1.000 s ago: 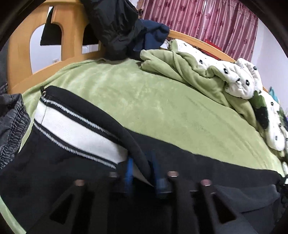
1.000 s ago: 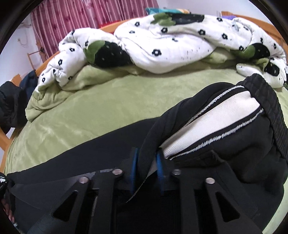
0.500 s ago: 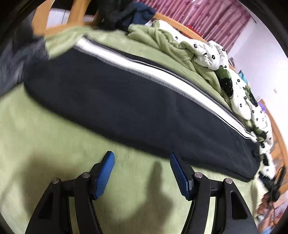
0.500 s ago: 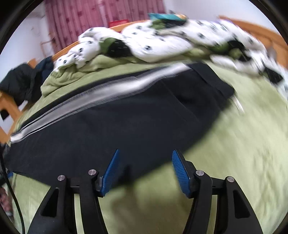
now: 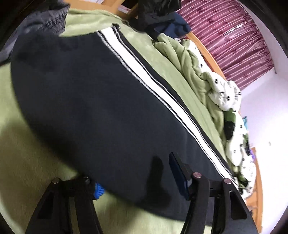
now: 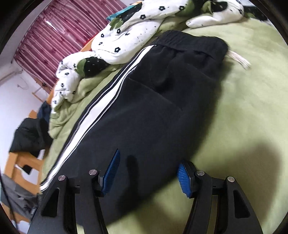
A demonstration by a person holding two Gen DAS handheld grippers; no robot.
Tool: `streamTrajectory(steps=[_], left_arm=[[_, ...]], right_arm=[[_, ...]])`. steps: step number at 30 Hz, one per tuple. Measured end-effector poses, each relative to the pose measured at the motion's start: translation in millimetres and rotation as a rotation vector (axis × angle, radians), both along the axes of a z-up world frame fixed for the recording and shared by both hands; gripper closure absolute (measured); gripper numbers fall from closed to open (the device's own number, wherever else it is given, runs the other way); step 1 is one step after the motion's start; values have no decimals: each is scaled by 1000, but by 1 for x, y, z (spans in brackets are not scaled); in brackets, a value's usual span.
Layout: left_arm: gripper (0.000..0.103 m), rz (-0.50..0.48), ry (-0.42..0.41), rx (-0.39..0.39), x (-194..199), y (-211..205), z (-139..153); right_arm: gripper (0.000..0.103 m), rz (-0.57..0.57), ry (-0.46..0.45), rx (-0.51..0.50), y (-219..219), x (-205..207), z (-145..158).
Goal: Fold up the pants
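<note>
Pants: as far as both wrist views show, the one pair of black fleece pants with a white side stripe (image 6: 144, 111) lies flat on the bed, legs stacked lengthwise, the stripe along its far edge.
Waistband: one black elastic waistband (image 6: 189, 40) at the right end, with one white drawstring (image 6: 237, 59) poking out onto the bed.
Progress: the lengthwise fold looks done; by my judgement the crosswise folds, bringing hem toward waist, are left.
Left gripper (image 5: 136, 181): its jaws have just been closing a little, yet stand apart; one blue pad sits above the near edge of the pants and the other peeks from beneath it, the cloth between them, no pinch visible.
Right gripper (image 6: 147, 174): its jaws have likewise just been narrowing but are released, straddling the near edge, nothing pressed.
Bed: one, covered by a light green plush blanket (image 6: 243, 108), with a wooden frame.
Bedding: one white quilt with black flowers and green patches (image 6: 129, 34), bunched beyond the pants.
Other clothes: one dark jacket heap (image 5: 158, 10) on the frame, one grey garment (image 5: 46, 19) near the hem.
Curtain: one, maroon (image 5: 234, 36).
</note>
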State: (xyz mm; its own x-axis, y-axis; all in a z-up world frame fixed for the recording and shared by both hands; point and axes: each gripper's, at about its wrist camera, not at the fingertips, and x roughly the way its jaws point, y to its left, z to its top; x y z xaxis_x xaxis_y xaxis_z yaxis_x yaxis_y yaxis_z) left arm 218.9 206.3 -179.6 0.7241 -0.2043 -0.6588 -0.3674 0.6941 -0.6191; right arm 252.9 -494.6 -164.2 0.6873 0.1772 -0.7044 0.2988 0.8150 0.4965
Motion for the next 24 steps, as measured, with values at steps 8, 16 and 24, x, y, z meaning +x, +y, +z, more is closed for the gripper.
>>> streamTrajectory(steps=[8, 16, 24], left_arm=[[93, 8, 23, 146, -5, 0, 14], [93, -117, 26, 159, -85, -23, 37], [90, -234, 1, 132, -178, -51, 36]], right_arm=[[94, -69, -49, 27, -11, 5, 17], [94, -82, -39, 122, -41, -80, 34], [94, -41, -9, 30, -78, -190, 37]])
